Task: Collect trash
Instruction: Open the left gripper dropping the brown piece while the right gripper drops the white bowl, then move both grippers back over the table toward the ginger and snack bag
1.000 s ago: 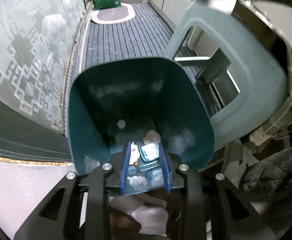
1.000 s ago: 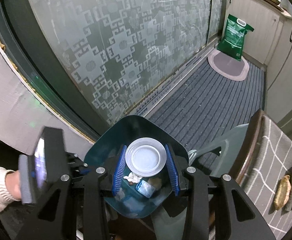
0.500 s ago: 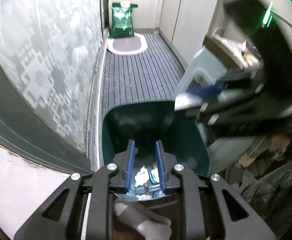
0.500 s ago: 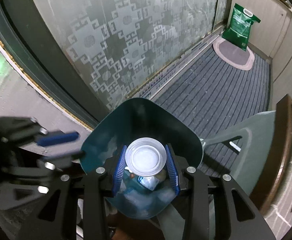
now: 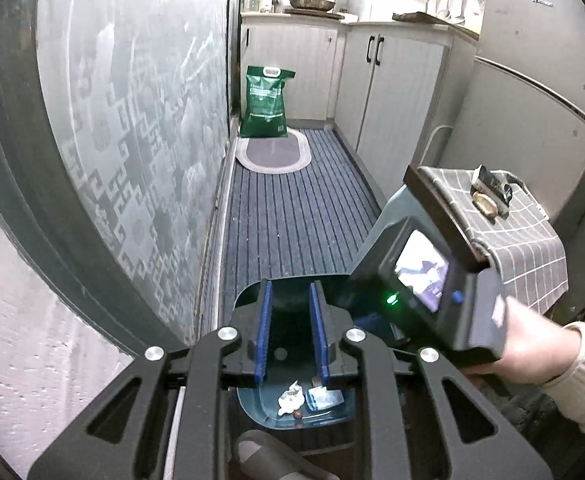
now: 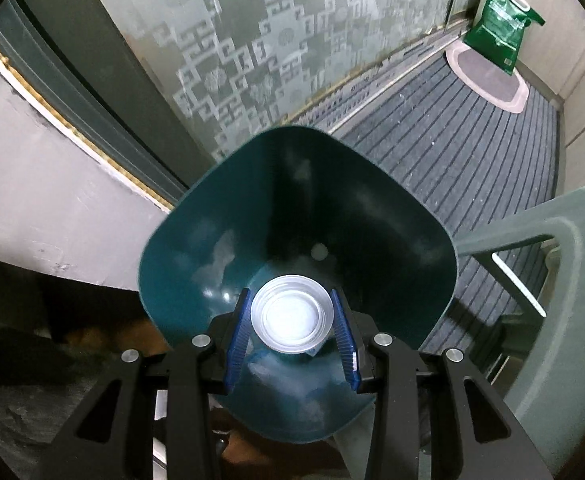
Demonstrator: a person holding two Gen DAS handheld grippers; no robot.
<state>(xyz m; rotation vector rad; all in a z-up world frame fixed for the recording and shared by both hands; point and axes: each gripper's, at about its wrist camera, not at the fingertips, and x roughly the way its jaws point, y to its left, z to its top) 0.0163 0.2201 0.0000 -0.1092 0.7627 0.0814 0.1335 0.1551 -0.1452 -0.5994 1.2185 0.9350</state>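
A dark teal trash bin (image 6: 372, 216) stands on the floor beside the patterned glass door. My right gripper (image 6: 292, 332) points down into the bin's mouth, shut on a clear plastic cup (image 6: 292, 318) between its blue pads. In the left wrist view my left gripper (image 5: 290, 328) hangs above the bin's (image 5: 248, 300) near rim, its jaws narrow but apart with nothing between them. Crumpled white paper (image 5: 291, 394) and a blue-white wrapper (image 5: 324, 398) lie on the bin's bottom. The right gripper's body with its small screen (image 5: 424, 276) shows there too, held by a hand (image 5: 532, 344).
A grey-green plastic stool (image 6: 552, 280) stands right of the bin. A small table with a checked cloth (image 5: 524, 240) is beyond it. A striped floor mat (image 5: 292, 208) runs to an oval rug (image 5: 272, 152) and a green bag (image 5: 266, 100). Cabinets (image 5: 392, 92) line the right side.
My left gripper has risen out of the bin and tilted up, its jaws narrower than before. The right gripper has come down over the bin with the cup still in it.
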